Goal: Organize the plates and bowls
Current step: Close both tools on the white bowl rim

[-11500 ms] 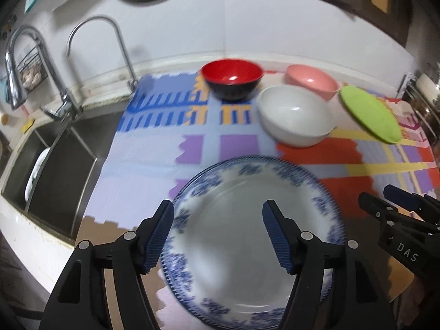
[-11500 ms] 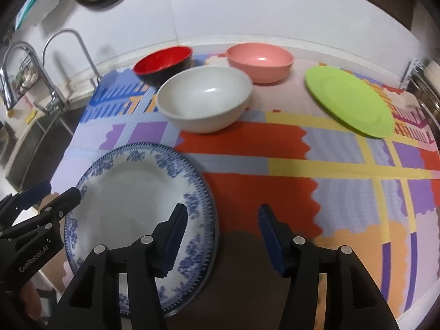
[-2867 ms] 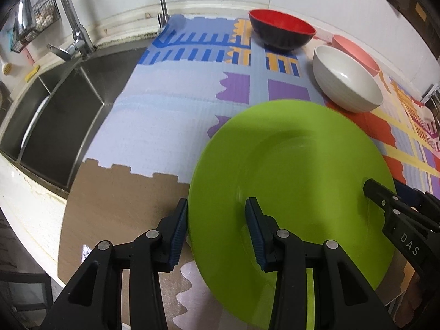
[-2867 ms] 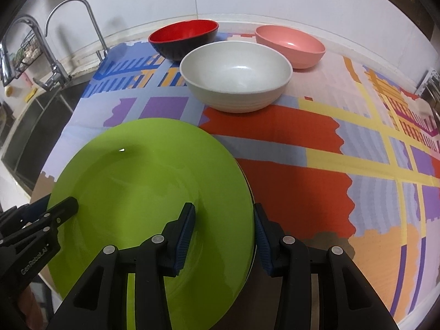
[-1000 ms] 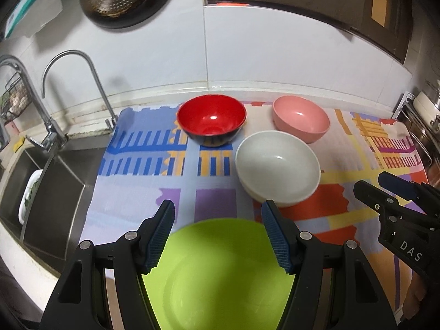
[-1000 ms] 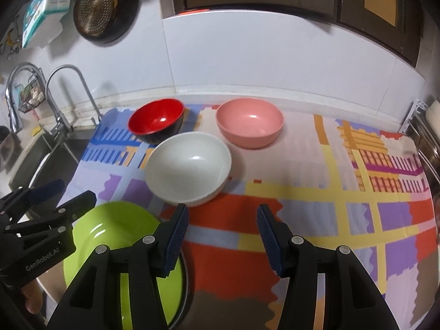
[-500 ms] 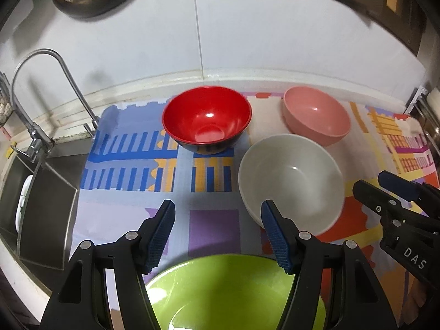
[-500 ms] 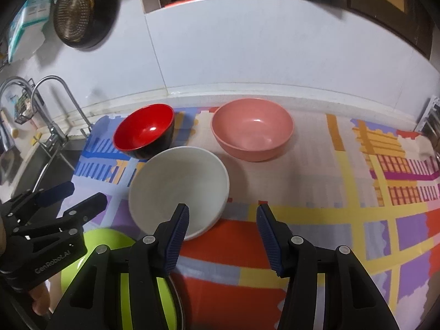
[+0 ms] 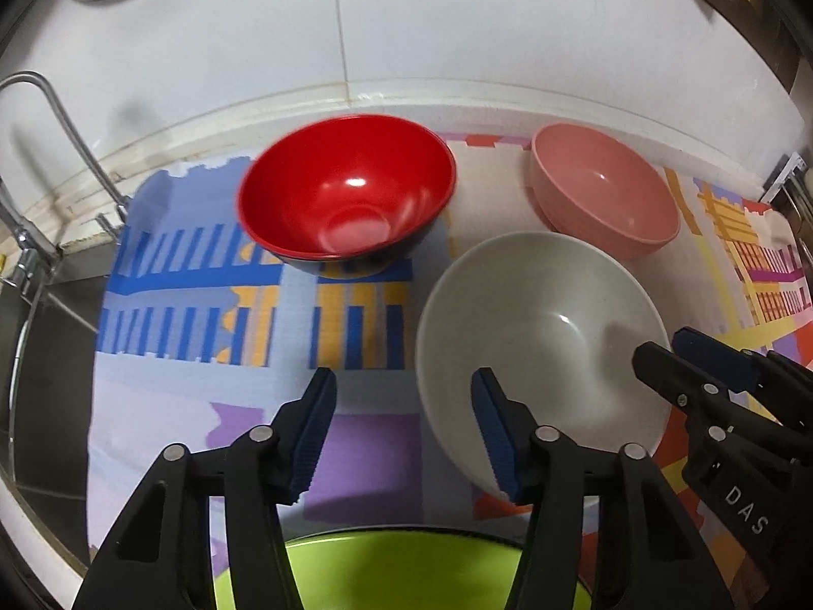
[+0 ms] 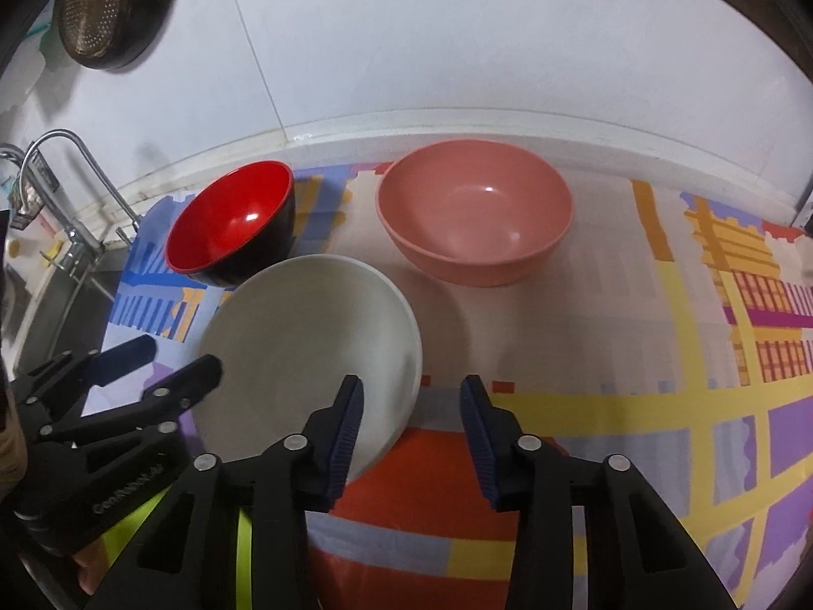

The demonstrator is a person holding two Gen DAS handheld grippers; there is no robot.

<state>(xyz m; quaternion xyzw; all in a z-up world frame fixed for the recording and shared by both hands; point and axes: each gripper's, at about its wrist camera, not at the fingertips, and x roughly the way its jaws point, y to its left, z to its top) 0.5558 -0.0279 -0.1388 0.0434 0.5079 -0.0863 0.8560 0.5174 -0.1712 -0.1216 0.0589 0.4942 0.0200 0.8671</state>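
A white bowl point(image 9: 538, 356) point(image 10: 305, 335) stands upright on the patterned mat, nearest to me. My left gripper point(image 9: 404, 391) point(image 10: 173, 356) straddles the bowl's left rim, one finger inside and one outside. Its jaws are closing, and the pads do not press on the rim. My right gripper point(image 10: 412, 391) point(image 9: 670, 351) straddles the right rim the same way, also closing without touching. Behind it stand a red bowl point(image 9: 345, 203) point(image 10: 233, 223) and a pink bowl point(image 9: 604, 198) point(image 10: 475, 208). A green plate point(image 9: 401, 574) point(image 10: 122, 523) lies under my grippers at the near edge.
A colourful mat point(image 9: 355, 457) point(image 10: 660, 406) covers the counter. A steel sink point(image 9: 40, 356) with a tap point(image 9: 56, 101) point(image 10: 86, 162) lies to the left. The white tiled wall stands close behind the bowls, and a dark strainer pan point(image 10: 101, 10) hangs on it.
Both grippers have moved forward and down onto the white bowl, and their jaws have narrowed. The green plate has slipped almost out of view at the bottom.
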